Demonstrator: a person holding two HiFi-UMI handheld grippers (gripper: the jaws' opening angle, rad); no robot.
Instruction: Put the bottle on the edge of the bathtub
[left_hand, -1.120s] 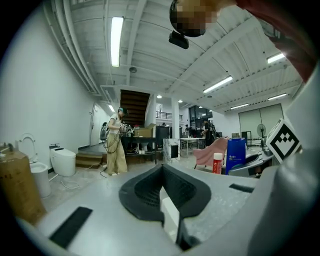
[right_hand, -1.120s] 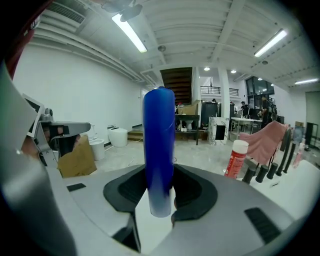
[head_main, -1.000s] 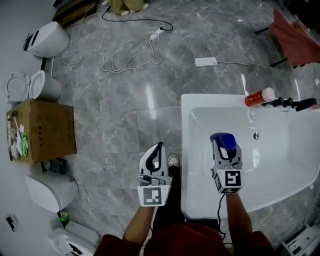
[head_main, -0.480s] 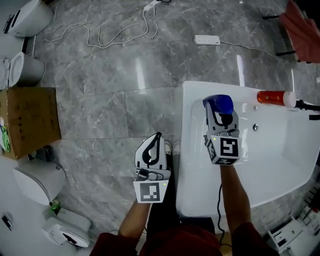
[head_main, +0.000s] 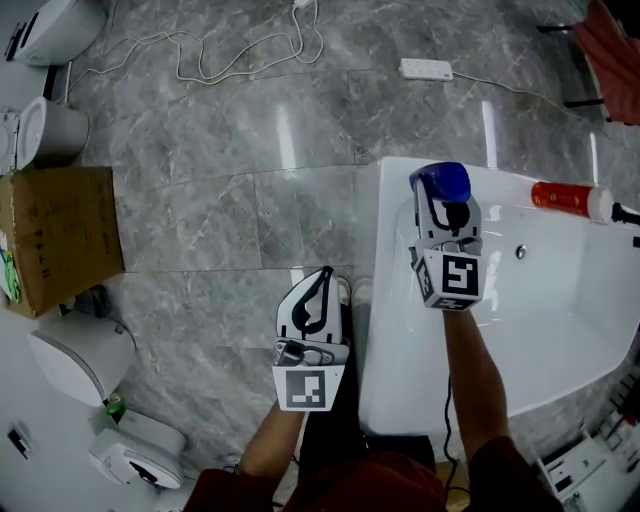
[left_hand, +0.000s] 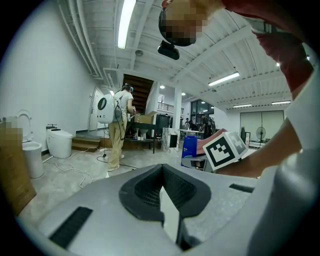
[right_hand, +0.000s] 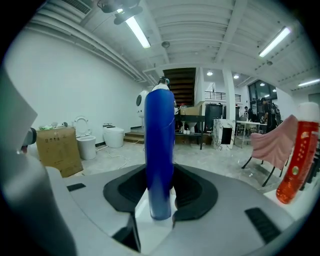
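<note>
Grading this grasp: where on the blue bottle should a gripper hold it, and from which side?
Around the lower body, coming in level from the side. The blue bottle is a tall, slim, upright cylinder, so the pads can span its width there; the right gripper holds it that way.

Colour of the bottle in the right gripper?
The bottle is solid blue; it shows best in the right gripper view.
</note>
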